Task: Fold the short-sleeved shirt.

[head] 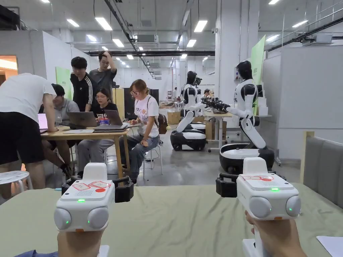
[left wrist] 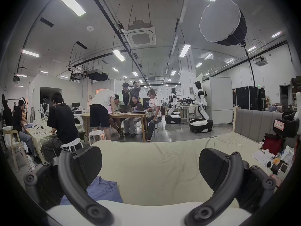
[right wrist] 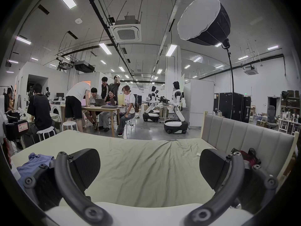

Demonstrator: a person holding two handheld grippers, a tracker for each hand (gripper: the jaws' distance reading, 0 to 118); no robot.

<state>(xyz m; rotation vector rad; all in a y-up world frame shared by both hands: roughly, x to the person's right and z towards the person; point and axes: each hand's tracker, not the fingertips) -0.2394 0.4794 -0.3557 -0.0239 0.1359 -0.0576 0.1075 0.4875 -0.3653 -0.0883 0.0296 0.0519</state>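
Observation:
A crumpled blue short-sleeved shirt (left wrist: 104, 190) lies on the pale green bed sheet (head: 187, 221), at the near left. In the head view only a corner of the shirt (head: 30, 253) peeks out by the left hand. From the right gripper view the shirt (right wrist: 35, 162) lies off to the left. My left gripper (left wrist: 149, 167) hovers over the sheet, jaws wide apart and holding nothing, with the shirt under its left jaw. My right gripper (right wrist: 149, 166) is likewise open and empty above bare sheet. Both grippers, left (head: 95, 180) and right (head: 253, 179), are held level, side by side.
A grey padded headboard (head: 323, 167) bounds the bed on the right. A white paper (head: 331, 244), a red bag (left wrist: 272, 144) and small clutter (left wrist: 275, 164) lie near it. Beyond the bed's far edge are stools, a table with several people (head: 100, 130) and humanoid robots (head: 246, 110).

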